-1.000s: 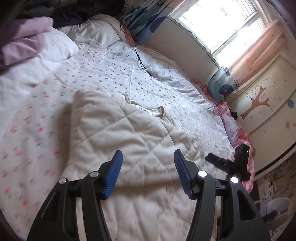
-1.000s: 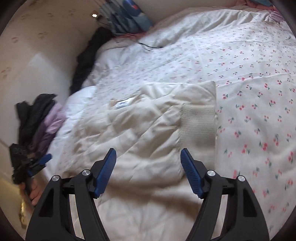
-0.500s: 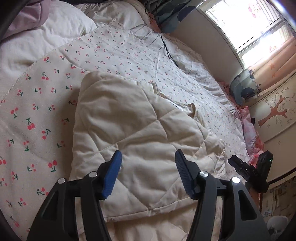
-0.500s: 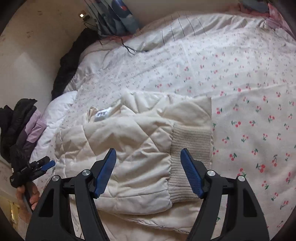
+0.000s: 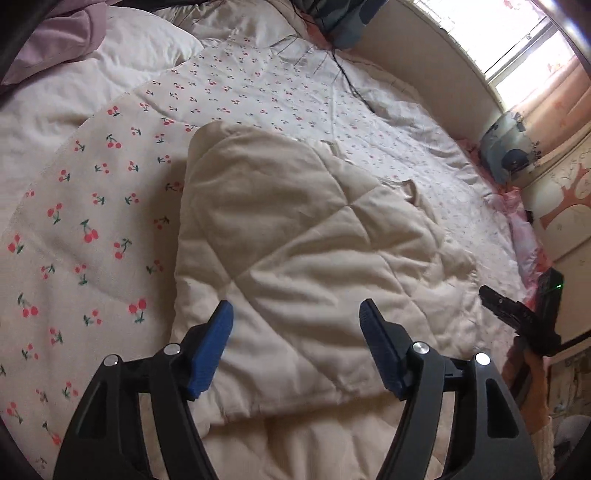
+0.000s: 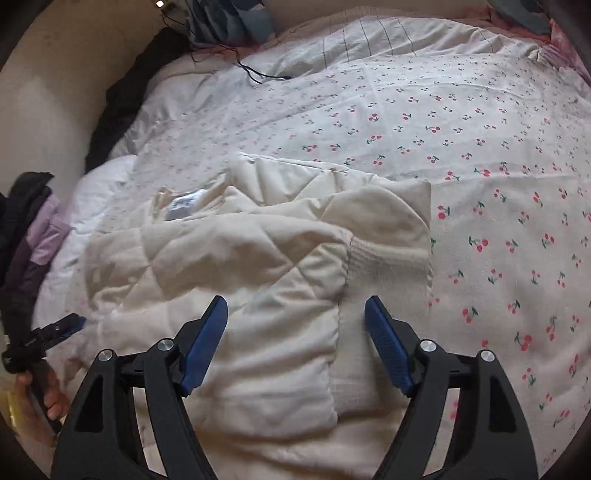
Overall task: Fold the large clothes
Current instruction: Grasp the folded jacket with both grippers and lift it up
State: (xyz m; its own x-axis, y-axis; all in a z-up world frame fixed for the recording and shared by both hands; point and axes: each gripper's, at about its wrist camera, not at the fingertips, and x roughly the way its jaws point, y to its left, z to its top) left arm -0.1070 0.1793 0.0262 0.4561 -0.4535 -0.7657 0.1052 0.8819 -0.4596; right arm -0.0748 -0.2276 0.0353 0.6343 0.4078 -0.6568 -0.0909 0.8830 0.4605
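Note:
A cream quilted jacket (image 5: 295, 236) lies partly folded on the cherry-print bedspread (image 5: 85, 221). Its ribbed knit cuff (image 6: 384, 273) and white neck label (image 6: 184, 203) show in the right wrist view. My left gripper (image 5: 295, 314) hovers over the jacket's near edge, its jaws opening, nothing between the blue pads. My right gripper (image 6: 295, 310) hangs over the sleeve beside the cuff, jaws also opening and holding nothing. Each gripper appears at the edge of the other's view, held in a hand (image 6: 48, 398).
Purple and dark clothes (image 6: 33, 236) are piled at the bed's left side. A black cable (image 5: 351, 85) runs across the far bedspread. Blue patterned pillows (image 6: 229, 22) sit by the wall, a window (image 5: 524, 40) beyond. A white pillow (image 5: 140, 48) lies at the head.
The left gripper came down closer to the jacket and tipped further downward. Both pairs of jaws stand wider than before. The jacket fills more of both views.

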